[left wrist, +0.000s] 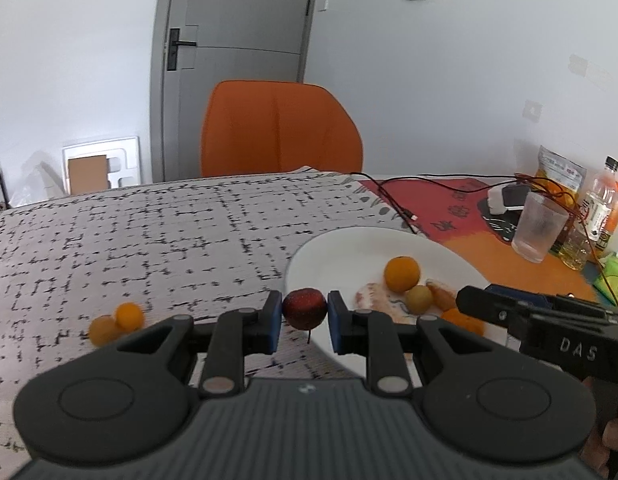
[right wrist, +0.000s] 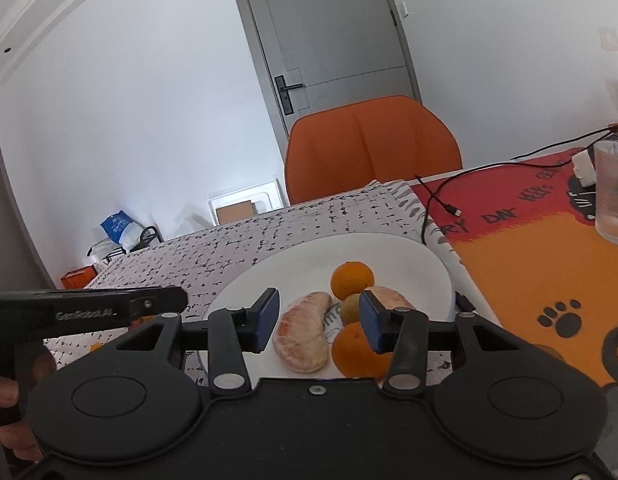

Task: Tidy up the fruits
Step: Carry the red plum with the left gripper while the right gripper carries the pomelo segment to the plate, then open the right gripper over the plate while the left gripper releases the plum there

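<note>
Left hand-held gripper (left wrist: pixel 304 316) clamped on dark red fruit (left wrist: pixel 304 308) at white plate's (left wrist: pixel 329 248) 9 o'clock rim, right hand-held gripper (right wrist: pixel 317 318) open, empty: risks early release rolling fruit onto table (left wrist: pixel 149 232).

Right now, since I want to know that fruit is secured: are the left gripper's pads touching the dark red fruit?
Touching. The left wrist view shows the left gripper with both blue pads pressed against the sides of the dark red fruit, no gap.

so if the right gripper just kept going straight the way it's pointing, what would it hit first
Most likely the peeled citrus segment on the white plate: it lies just ahead of the open right gripper. An orange sits close by its right finger, though depth is unclear.
</note>
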{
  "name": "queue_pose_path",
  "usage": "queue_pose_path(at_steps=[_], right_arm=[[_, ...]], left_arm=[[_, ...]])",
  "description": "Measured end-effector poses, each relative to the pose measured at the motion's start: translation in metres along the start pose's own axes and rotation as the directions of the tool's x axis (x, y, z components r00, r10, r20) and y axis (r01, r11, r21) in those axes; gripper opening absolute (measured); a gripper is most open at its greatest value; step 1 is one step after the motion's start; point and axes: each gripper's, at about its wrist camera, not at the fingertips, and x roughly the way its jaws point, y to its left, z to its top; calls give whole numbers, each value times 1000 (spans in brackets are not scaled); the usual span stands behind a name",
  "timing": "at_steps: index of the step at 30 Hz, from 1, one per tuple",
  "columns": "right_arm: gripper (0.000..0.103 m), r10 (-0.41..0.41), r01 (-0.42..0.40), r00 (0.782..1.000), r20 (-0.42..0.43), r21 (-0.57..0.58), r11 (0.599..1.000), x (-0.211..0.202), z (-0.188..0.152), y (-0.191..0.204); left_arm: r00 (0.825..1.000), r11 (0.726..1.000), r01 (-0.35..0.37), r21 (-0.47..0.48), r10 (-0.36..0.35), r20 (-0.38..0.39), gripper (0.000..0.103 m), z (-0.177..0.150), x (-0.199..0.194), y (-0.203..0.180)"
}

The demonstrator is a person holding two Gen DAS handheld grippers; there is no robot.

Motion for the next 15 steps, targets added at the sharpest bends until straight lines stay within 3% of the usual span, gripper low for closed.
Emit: queue_pose_path(at_steps=[10,12,15], right_arm=[[47,-23,23,1000,20,21,1000,-11,-2,-5],[47,-19,19,1000,19,21,1000,-11,-3,-3],[51,-9,9,1000,18,21,1000,-11,-3,-1]], left_arm=[[1000,1000,6,0,-6,5,27,8,0,-10],[1000,1000,-7,-1,7,-1,31,7,-3,-8],[999,999,-36,-8,36,2,45,6,-10,-3]])
